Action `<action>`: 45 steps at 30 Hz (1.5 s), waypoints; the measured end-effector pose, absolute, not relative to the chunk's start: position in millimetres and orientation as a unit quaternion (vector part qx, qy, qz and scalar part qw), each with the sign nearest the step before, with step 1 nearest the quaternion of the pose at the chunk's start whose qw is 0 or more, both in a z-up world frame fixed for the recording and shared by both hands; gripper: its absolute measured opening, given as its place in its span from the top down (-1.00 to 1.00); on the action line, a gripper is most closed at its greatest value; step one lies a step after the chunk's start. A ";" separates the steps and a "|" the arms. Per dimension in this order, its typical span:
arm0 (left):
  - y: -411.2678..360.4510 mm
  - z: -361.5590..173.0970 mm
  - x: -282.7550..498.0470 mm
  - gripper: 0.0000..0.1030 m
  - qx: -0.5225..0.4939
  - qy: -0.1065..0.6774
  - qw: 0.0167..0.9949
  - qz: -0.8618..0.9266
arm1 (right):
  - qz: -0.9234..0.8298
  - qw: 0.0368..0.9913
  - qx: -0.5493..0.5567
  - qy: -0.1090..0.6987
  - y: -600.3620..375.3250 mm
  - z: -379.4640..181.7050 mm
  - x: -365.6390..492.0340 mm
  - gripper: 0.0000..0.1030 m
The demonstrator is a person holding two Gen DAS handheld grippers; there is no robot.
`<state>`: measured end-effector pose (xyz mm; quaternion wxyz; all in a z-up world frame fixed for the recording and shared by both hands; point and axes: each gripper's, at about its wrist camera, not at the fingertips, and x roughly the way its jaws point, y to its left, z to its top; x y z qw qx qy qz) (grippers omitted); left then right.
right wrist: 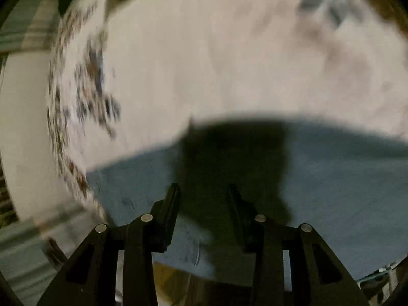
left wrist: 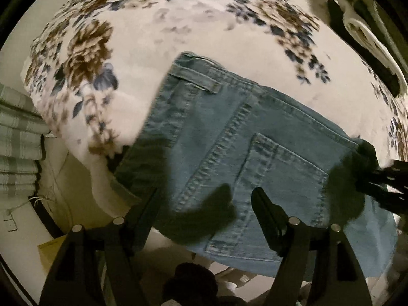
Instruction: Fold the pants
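Right tongs (right wrist: 202, 191) open, low in the frame, over blurred blue pants (right wrist: 331, 178); floral bedspread (right wrist: 204, 51) filling upper frame.

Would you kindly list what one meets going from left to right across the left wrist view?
Striped green fabric → brown flower print → jeans → white hanger, at the far upper right.

Dim, warm light is cast from above; hard dark shadows are thrown across the jeans (left wrist: 229, 137). The right wrist view is heavily motion-blurred, and strong fisheye bending is seen at both rims.
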<state>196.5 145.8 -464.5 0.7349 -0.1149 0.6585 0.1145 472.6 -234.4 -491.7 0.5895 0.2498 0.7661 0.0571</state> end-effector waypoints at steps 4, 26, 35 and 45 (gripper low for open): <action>123.4 -459.1 198.8 -0.39 -0.089 0.656 0.743 0.094 | 0.003 0.613 0.271 0.742 -255.5 -504.7 491.9 0.25; -149.1 -491.0 147.5 -0.39 0.012 0.688 0.714 -0.131 | -0.297 0.659 0.509 0.467 -642.5 -423.4 116.6 -0.36; -190.6 -533.3 140.9 -1.00 0.046 0.694 0.708 -0.125 | -0.302 0.664 0.584 0.357 -752.0 -470.6 71.3 -0.09; -220.6 -536.5 161.9 -1.00 0.024 0.697 0.713 -0.071 | -0.228 0.689 0.600 0.336 -769.7 -490.1 95.5 0.23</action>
